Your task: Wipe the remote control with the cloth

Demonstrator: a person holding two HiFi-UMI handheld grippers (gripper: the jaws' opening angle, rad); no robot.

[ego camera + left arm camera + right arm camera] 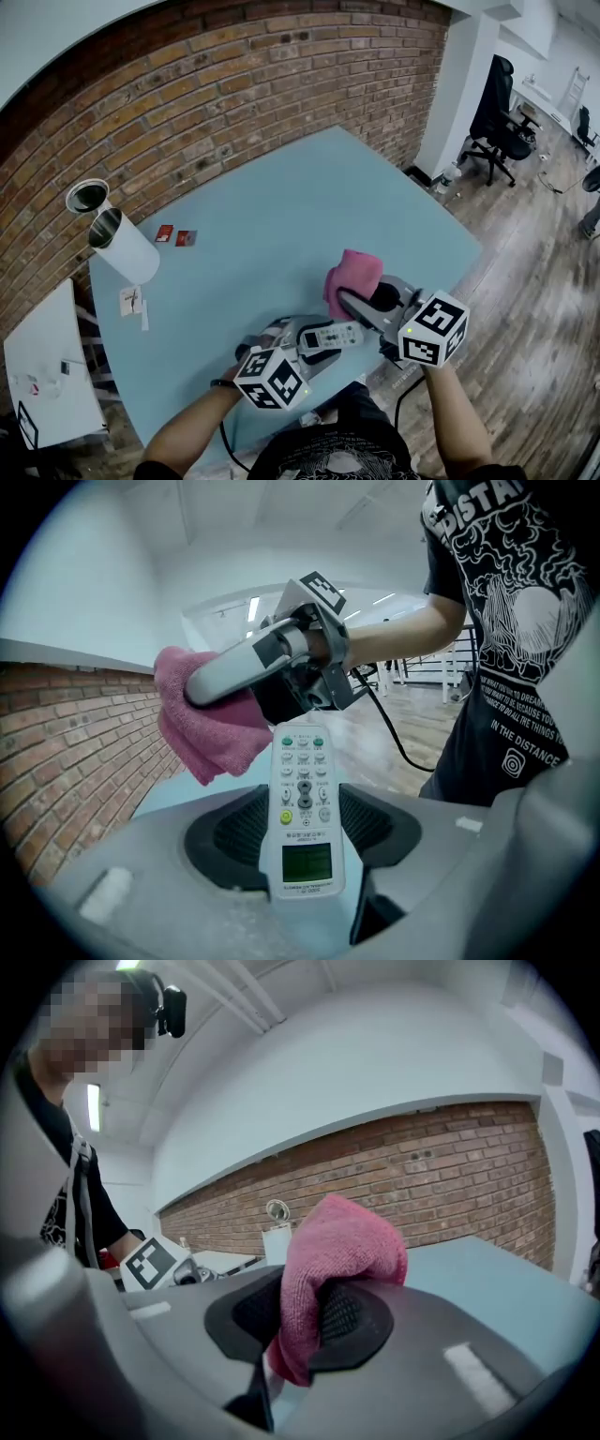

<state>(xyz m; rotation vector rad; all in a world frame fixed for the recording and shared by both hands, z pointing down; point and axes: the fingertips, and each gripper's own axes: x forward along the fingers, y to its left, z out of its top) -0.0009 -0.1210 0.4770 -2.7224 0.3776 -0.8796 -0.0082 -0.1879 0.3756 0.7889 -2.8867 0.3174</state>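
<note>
A white remote control (305, 803) with a small green screen and several buttons is clamped by its sides between the jaws of my left gripper (302, 832), buttons facing the camera. In the head view the remote control (330, 336) is held above the table's near edge by the left gripper (314, 339). My right gripper (302, 1321) is shut on a folded pink cloth (333, 1260). That pink cloth (353, 277) hangs just beyond the remote's far end; the pink cloth (206, 724) sits up and left of the remote in the left gripper view, not touching it.
A light blue table (281, 225) stands against a brick wall (234, 84). A white roll (120, 246) and a metal can (87, 196) lie at its left, with small red cards (176, 236) and papers (131, 302) near them. An office chair (502, 117) stands at the far right.
</note>
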